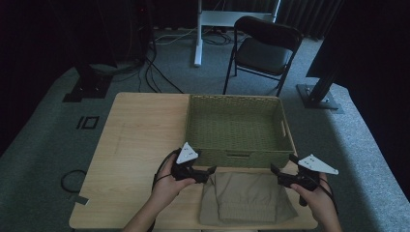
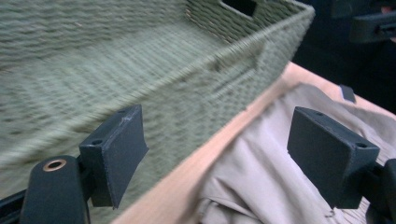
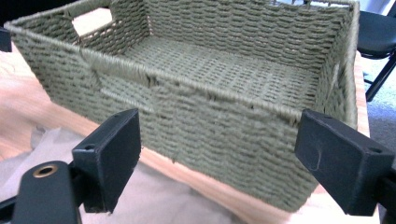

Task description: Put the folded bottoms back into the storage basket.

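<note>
Folded beige garment (image 1: 246,198) lies flat on the wooden table (image 1: 140,130) at the near edge, about 6 o'clock of the table top in the high view. Ribbed hem faces the person; the far edge of the cloth lies just beside the near wall of the basket, and whether the two touch cannot be told.

Left gripper (image 1: 209,172): at the garment's 10 o'clock corner, jaws pointing toward 3 o'clock. In the left gripper view (image 2: 217,154) the 2 jaws stand wide apart, nothing clamped; beige cloth and a strip of table edge show in the gap. Whether the tips touch the fabric cannot be told.

Right gripper (image 1: 274,172): at the garment's 2 o'clock corner, jaws pointing toward 9 o'clock. In the right gripper view (image 3: 217,158) the jaws are spread wide and hold nothing; pale cloth lies below them, basket wall ahead.

Each gripper is held in 1 hand: left hand (image 1: 167,186), right hand (image 1: 319,195), forearms entering from 6 o'clock.

Green woven basket (image 1: 237,128): rectangular, at 12 o'clock of the garment, on the far right half of the table; a handle slot is cut in its near wall.

Beyond the table at 12 o'clock: black folding chair (image 1: 263,48) on grey carpet, cables at 11 o'clock.
</note>
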